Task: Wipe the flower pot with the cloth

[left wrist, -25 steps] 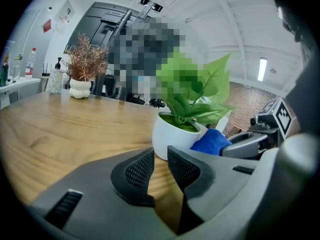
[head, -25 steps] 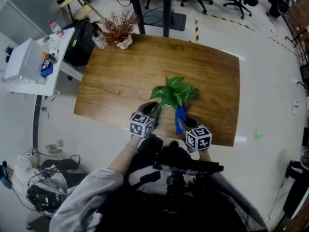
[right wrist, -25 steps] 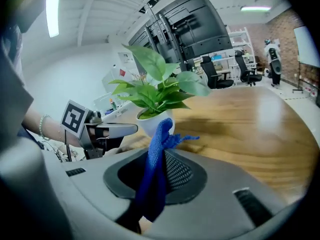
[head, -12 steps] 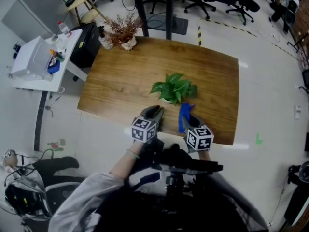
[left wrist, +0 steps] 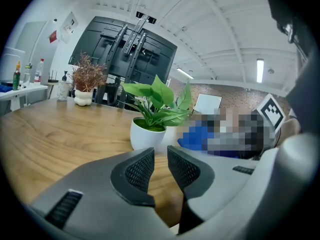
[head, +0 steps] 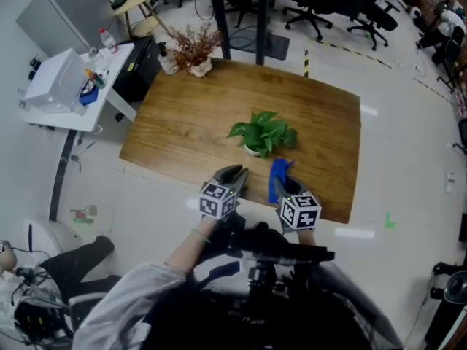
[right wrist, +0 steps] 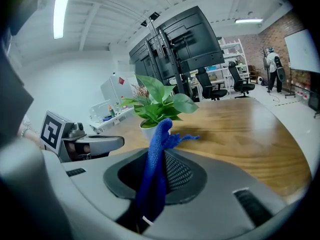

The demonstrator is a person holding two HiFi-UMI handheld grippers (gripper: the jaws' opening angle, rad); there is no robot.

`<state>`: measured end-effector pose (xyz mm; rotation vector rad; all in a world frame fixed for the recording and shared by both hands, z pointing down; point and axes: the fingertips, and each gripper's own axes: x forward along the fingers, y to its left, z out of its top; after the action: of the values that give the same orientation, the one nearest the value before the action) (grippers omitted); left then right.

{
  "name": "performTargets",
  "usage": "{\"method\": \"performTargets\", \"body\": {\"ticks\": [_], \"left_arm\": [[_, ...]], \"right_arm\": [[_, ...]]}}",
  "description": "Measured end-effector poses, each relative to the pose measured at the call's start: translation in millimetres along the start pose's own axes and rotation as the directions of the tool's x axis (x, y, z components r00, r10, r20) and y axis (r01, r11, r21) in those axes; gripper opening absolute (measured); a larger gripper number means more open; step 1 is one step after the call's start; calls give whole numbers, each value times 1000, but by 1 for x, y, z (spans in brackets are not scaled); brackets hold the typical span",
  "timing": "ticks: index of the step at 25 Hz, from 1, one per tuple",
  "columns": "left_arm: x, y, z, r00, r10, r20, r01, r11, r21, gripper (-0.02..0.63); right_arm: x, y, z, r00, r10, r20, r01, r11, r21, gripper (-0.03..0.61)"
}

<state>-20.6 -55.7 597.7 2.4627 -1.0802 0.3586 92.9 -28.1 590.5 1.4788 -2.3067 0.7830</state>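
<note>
A leafy green plant in a small white flower pot (head: 253, 149) stands near the middle of the wooden table (head: 321, 122). The pot (left wrist: 147, 136) shows straight ahead in the left gripper view and behind the cloth in the right gripper view (right wrist: 147, 129). My left gripper (head: 231, 173) hovers over the table's near edge, short of the pot, its jaws (left wrist: 161, 156) drawn together to a thin slit with nothing in it. My right gripper (head: 281, 184) is shut on a blue cloth (right wrist: 157, 169), which stands up from the jaws (head: 276, 175), apart from the pot.
A dried reddish plant in a white vase (head: 195, 52) sits at the table's far left corner. A white side table (head: 69, 90) with bottles stands to the left. Office chairs (head: 365, 13) and dark cabinets lie beyond the far edge.
Both grippers have drawn back from the pot toward the near table edge. A second ago the left gripper and the cloth were right at the pot.
</note>
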Motion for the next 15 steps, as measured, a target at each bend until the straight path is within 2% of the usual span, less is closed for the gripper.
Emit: {"method": "performTargets", "body": {"ticks": [15], "left_arm": [[-4, -10, -3, 1000, 7, -3, -7, 1000, 18, 77]], "right_arm": [[-2, 5, -7, 1000, 21, -6, -21, 999, -29, 87]]}}
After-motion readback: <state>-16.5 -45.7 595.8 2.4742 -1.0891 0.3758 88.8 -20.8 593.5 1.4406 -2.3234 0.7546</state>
